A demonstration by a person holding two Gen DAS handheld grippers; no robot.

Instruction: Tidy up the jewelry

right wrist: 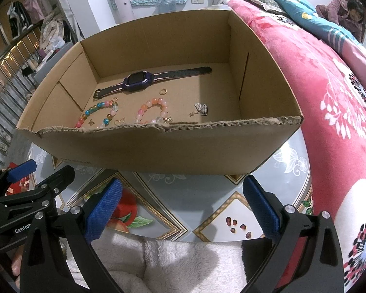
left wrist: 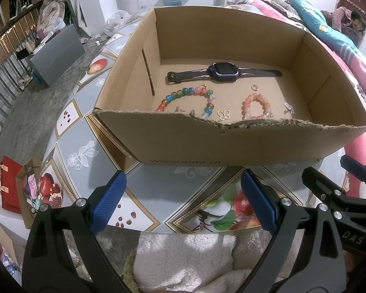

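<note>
Fruit-patterned glossy surface (left wrist: 144, 183) up against a pink floral blanket (right wrist: 329, 112), carrying an open brown cardboard box (left wrist: 183, 141). Inside on the box floor: dark purple smartwatch (left wrist: 223, 72) toward the back, multicoloured glass bead bracelet (left wrist: 188, 97) front left, pink-orange bead bracelet (left wrist: 256, 106) just beside it, small gold butterfly charm (left wrist: 224, 116) between them. Left gripper (left wrist: 183, 205) and right gripper (right wrist: 180, 207) both hovering short of the box, blue-padded fingers (right wrist: 105, 210) spread wide, holding nothing.

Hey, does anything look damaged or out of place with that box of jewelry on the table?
Yes. The cardboard box's near wall has a ragged, torn top edge, dipping lowest around the middle. Inside, the watch, two bead bracelets and small charms lie loose on the floor rather than sorted. Both tools are open and empty.
</note>
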